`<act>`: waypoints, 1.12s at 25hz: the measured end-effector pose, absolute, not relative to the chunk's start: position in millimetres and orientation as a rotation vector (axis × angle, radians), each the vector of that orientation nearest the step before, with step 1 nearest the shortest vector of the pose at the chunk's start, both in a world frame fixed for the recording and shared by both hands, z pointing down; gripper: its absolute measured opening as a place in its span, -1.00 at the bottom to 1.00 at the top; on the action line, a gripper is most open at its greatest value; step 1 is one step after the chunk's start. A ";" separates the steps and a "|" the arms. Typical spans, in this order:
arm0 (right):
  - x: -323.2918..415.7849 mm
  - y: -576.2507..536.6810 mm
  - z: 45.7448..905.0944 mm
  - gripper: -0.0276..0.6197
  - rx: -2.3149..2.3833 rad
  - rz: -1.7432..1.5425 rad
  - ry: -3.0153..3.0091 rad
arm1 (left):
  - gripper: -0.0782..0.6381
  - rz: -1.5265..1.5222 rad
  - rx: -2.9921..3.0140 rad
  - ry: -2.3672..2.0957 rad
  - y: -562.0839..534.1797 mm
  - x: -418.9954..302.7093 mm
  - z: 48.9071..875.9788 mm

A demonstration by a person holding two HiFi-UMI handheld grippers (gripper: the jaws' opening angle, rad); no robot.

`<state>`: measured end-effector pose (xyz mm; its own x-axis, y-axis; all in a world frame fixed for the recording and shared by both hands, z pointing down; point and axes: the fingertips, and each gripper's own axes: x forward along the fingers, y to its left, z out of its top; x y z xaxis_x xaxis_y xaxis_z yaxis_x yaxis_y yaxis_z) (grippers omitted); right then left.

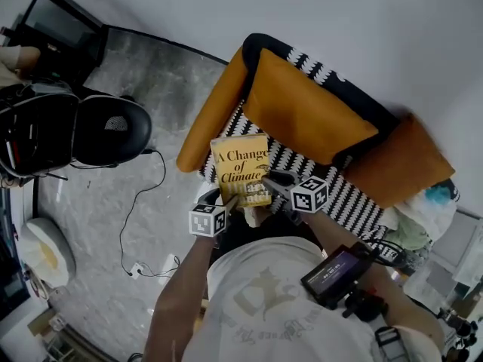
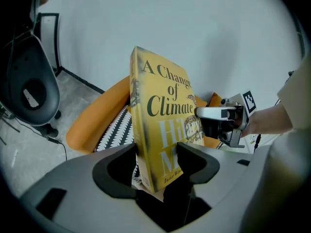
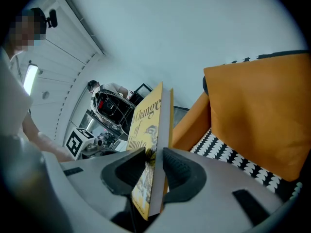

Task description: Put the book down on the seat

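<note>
A yellow paperback book (image 1: 241, 169) titled "A Change of Climate" is held up above the front of an armchair's seat (image 1: 355, 202), which has a black-and-white pattern. My left gripper (image 1: 226, 200) is shut on the book's (image 2: 163, 130) bottom edge, near the spine. My right gripper (image 1: 273, 181) is shut on the book's (image 3: 148, 149) right edge, with the pages pinched between both jaws. In the left gripper view the right gripper (image 2: 221, 123) shows at the cover's right side. The chair has orange cushions (image 1: 306, 111) and orange arms (image 1: 215, 115).
A black office chair (image 1: 109, 130) stands on the grey floor at the left, with a cable (image 1: 143, 225) trailing near it. A round white object (image 1: 45, 251) lies at the lower left. Clothing or bags (image 1: 423, 213) pile up right of the armchair.
</note>
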<state>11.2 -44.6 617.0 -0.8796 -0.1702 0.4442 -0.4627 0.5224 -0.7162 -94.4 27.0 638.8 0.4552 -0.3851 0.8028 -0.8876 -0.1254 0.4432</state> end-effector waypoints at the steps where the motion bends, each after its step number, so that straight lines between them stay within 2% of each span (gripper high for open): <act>1: 11.4 -45.0 619.1 -0.54 0.532 1.296 -2.440 | -0.01 0.635 1.710 -1.096 26.8 -94.0 641.2; 22: 14.5 -33.9 729.8 -0.54 0.554 1.374 -2.274 | -0.01 0.638 1.604 -0.993 41.4 -87.0 751.3; 28: 13.7 -60.4 753.5 -0.54 0.552 1.387 -2.243 | -0.01 0.613 1.571 -0.986 18.2 -86.0 776.7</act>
<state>13.7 -60.4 753.5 -0.8218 -0.1015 0.5607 -0.5469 0.4166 -0.7262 -86.0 18.2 776.7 0.5150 -0.2666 0.8147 -0.8485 -0.0233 0.5287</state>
